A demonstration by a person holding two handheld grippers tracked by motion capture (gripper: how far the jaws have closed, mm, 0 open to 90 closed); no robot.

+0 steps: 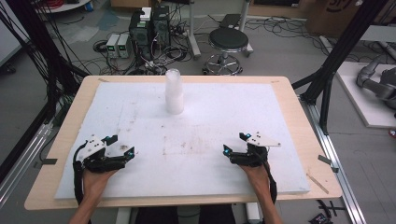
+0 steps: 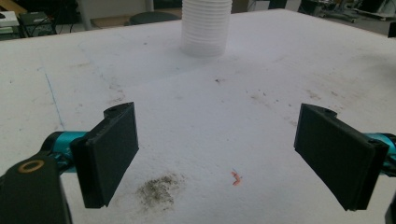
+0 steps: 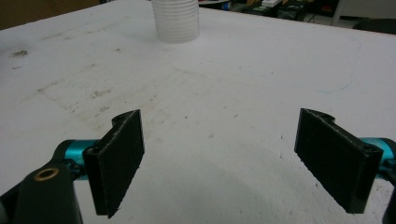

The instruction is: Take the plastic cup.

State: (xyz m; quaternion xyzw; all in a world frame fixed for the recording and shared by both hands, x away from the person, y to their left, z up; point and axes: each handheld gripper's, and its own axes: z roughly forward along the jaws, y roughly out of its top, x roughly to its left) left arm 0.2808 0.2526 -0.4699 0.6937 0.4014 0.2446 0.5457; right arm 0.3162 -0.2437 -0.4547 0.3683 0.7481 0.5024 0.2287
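The stack of cups is cut off by the top edge in both gripper views; cup count cannot be told.

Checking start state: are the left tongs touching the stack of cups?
Apart. In the high view the left tongs sit near the table's front, the stack of cups far back, bare white board between. Jaws open, nothing between them.
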